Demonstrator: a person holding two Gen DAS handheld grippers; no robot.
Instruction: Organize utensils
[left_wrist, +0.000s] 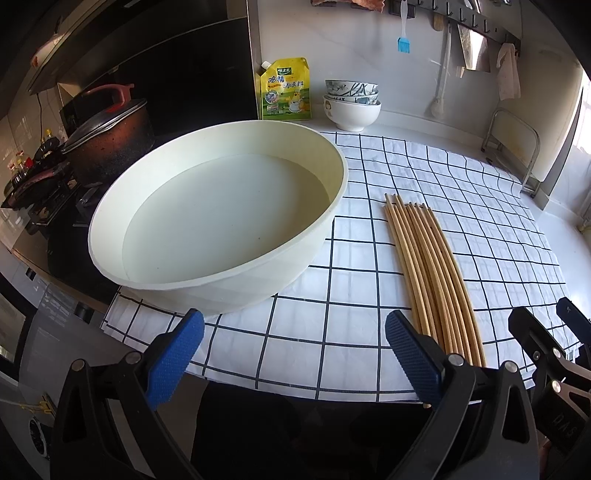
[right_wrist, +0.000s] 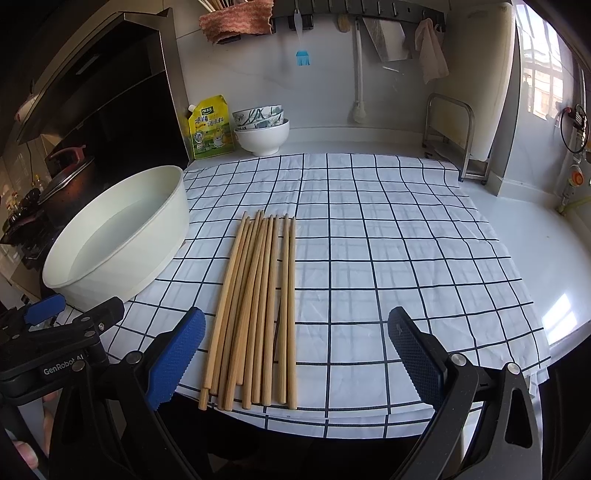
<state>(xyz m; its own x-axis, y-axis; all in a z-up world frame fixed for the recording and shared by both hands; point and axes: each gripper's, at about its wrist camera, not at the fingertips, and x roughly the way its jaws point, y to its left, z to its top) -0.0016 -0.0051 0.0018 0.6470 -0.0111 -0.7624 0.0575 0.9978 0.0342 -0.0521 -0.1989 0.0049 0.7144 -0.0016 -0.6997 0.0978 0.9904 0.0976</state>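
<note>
chopsticks: lined up on the checked cloth
basin: just left, holds water
left claw: spread apart, empty
right claw: same deal

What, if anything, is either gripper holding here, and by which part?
Nothing is held. The left gripper and right gripper are both open and empty; the chopsticks lie untouched on the checked cloth.

We see open checked cloth right of the chopsticks, free out to the counter edge. On the left the big basin stands near the chopsticks, with only a narrow strip of cloth between them. Far back, the pouch, the stacked bowls and the rack line the wall, well apart from the chopsticks.
</note>
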